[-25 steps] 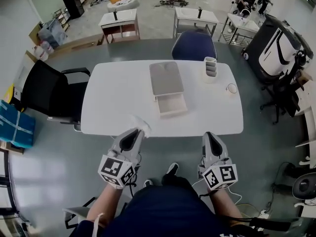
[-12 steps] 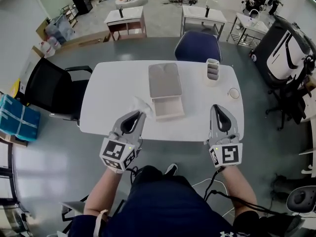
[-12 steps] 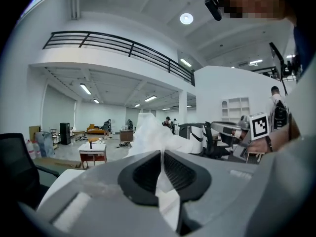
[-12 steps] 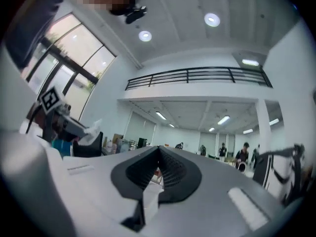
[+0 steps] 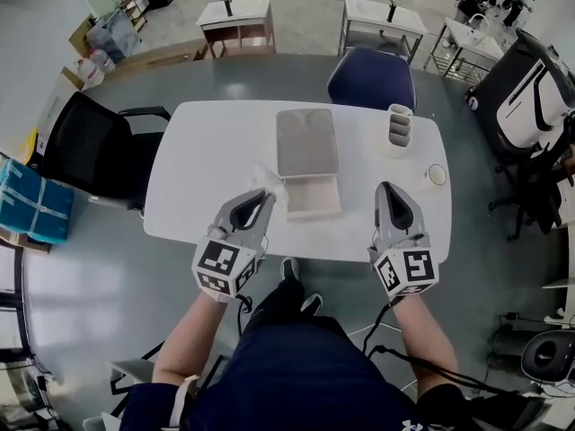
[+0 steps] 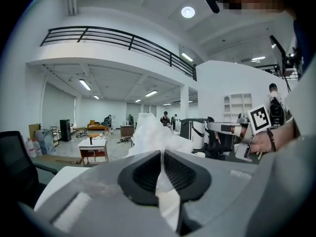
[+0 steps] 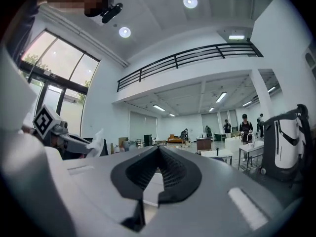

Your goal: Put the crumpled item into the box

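Observation:
The crumpled white tissue (image 5: 269, 183) is pinched in my left gripper (image 5: 265, 196), which hovers over the table's near side, just left of the box. In the left gripper view the tissue (image 6: 154, 135) billows above the jaws, and a strip of it runs down between the shut pads (image 6: 148, 174). The box (image 5: 312, 196) is a shallow open tray with its grey lid (image 5: 307, 142) lying flat behind it. My right gripper (image 5: 388, 191) is shut on nothing, over the table to the right of the box; its jaws meet in the right gripper view (image 7: 158, 149).
The white table (image 5: 202, 164) also holds a white organiser (image 5: 400, 128) and a small round object (image 5: 437, 174) at the right. A black chair (image 5: 85, 155) stands to the left and a blue chair (image 5: 371, 79) behind the table.
Both grippers have moved forward from the table's near edge to above it. The tissue has gone with the left gripper, closer to the box.

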